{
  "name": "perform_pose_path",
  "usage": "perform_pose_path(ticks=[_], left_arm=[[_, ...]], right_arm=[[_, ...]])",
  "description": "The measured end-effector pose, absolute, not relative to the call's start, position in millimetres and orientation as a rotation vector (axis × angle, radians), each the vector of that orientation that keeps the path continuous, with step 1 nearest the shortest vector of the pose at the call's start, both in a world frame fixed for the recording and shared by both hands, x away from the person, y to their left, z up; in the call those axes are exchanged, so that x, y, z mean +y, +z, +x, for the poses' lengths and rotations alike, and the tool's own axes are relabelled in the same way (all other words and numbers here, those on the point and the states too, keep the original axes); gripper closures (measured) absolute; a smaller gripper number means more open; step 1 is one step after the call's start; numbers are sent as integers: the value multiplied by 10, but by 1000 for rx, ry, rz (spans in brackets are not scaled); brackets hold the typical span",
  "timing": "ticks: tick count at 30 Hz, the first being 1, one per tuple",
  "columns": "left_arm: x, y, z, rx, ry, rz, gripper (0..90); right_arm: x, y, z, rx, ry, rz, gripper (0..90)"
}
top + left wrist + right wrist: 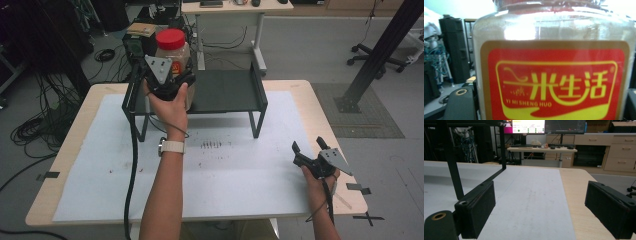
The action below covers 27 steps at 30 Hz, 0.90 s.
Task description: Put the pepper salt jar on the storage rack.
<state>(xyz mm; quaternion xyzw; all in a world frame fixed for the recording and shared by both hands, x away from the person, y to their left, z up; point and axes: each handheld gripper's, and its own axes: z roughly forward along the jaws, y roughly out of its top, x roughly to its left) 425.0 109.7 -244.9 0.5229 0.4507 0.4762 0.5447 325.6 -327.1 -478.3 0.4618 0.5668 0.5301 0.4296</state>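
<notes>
My left gripper (167, 82) gripped the red-lidded jar (172, 50) at the black rack (225, 92) on the desk (295, 87), prob. mid-placement, release left. Right gripper (312, 150) idled w/ jaws apart.

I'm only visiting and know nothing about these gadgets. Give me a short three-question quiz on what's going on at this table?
1. True or false: the jar has a red lid.
2. Which gripper grips the jar: A left, B right?
3. Fill in: the right gripper, fingers spread, rests near the table's ___ edge.

Key: 1 true. 2 A, the left gripper. 3 right, beyond the black rack, on the table.
</notes>
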Motion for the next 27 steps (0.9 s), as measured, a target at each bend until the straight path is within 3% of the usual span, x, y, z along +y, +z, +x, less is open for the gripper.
perform_pose_path(ticks=[27], left_arm=[[1040, -2738, 4578, 1091, 1094, 1260, 222]], right_arm=[[-3265, -4781, 3260, 1422, 1311, 1149, 96]])
